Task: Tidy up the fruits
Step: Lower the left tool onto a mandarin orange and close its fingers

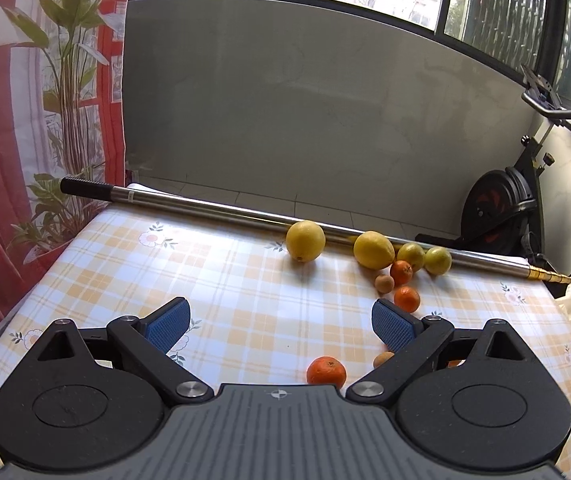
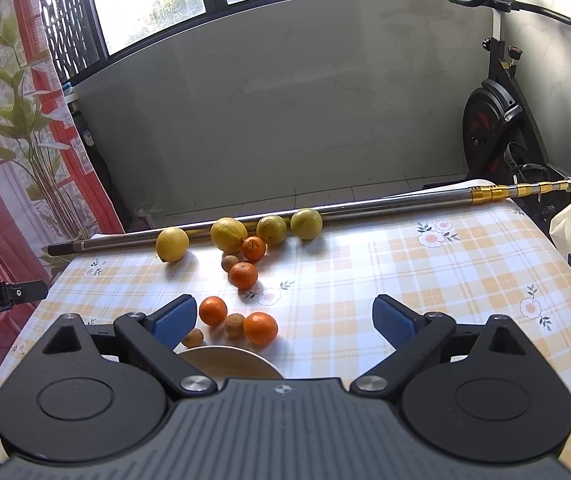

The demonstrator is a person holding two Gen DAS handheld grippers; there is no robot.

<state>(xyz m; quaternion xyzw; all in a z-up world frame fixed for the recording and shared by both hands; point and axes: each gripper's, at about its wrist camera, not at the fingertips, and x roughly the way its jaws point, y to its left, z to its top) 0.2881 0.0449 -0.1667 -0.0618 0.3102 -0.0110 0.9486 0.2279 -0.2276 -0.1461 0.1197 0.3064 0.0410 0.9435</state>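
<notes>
While both grippers hung over the checked tablecloth (image 2: 405,264), neither one held anything. The left gripper (image 1: 281,324) stood with its blue pads spread wide, only bare cloth between them, and a mandarin (image 1: 326,371) lay just in front of its body. The right gripper (image 2: 285,320) was likewise spread wide with nothing clamped; two mandarins (image 2: 260,328) and a couple of small brown fruits (image 2: 234,325) sat on the cloth near its left pad, untouched. A pale round dish (image 2: 229,362) showed just below them, mostly hidden by the gripper's body.

Farther back, a long metal pole (image 2: 365,204) lay across the table's far edge. Four yellow citrus fruits rested along it: a large lemon (image 2: 172,244) somewhat apart at the left, then another large one (image 2: 229,234) and two smaller yellow-green ones (image 2: 306,223) close together. Two more mandarins (image 2: 243,275) and another small brown fruit (image 2: 229,263) lay just in front of that row. An exercise bike (image 2: 493,112) stood beyond the table by the wall.
</notes>
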